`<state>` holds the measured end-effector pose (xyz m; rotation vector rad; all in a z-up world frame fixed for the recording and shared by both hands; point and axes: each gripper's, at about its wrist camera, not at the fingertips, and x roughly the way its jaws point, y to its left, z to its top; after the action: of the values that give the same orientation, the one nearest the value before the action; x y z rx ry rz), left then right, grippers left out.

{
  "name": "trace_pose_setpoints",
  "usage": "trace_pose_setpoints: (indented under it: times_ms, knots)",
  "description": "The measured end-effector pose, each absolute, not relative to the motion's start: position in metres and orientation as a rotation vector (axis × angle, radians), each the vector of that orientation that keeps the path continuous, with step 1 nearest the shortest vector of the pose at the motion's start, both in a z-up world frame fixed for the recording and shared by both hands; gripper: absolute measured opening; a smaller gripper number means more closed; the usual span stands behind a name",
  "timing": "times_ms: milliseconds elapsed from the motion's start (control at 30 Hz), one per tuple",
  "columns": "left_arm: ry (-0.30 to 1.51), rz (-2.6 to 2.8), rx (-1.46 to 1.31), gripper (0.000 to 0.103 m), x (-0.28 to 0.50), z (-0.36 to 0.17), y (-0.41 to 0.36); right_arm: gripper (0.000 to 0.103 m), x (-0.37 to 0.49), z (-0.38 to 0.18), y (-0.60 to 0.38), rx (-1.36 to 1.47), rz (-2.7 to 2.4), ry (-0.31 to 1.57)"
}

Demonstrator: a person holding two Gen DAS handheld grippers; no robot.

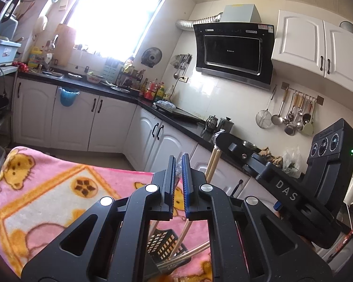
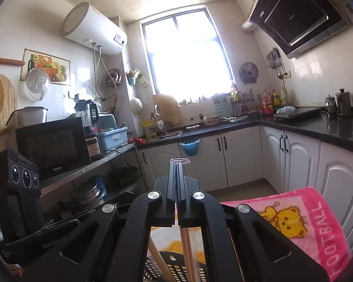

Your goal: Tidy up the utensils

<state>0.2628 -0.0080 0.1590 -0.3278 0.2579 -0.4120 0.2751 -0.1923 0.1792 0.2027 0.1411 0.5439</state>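
Two tongs, both mine: my left gripper (image 1: 179, 162) is closed on a blue wrapper scrap, my right gripper (image 2: 177, 162) pinches clear film. Several chopsticks (image 1: 188, 255) already sit in the black basket (image 1: 163, 242) on the pink blanket (image 1: 58, 188); I judge sorting partly done.

Left gripper (image 1: 180, 162): jaws near shut, a bit of blue plastic wrap (image 1: 178, 164) pinched at the tips. Right gripper (image 1: 217, 138): enters from right w/ black camera housing, closed on a pair of wooden chopsticks (image 1: 213, 162) slanting down to a black slotted basket (image 1: 164, 244), which sits on the pink cartoon-print towel (image 1: 47, 188) w/ more sticks in it. Bkgd: white cabinets, dark countertop (image 1: 120, 91), black range hood (image 1: 233, 49), ladles on wall rail (image 1: 294, 112), blue bag (image 1: 68, 96) on a cabinet door.
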Motion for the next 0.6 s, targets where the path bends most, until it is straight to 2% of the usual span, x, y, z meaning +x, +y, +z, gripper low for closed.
trace_pose_setpoints:
  times_ms: [600]
  knots:
    - [0.353, -0.401, -0.312, 0.003, 0.266, 0.114, -0.018, 0.002, 0.272, 0.128, -0.203, 0.202, 0.466, 0.255]
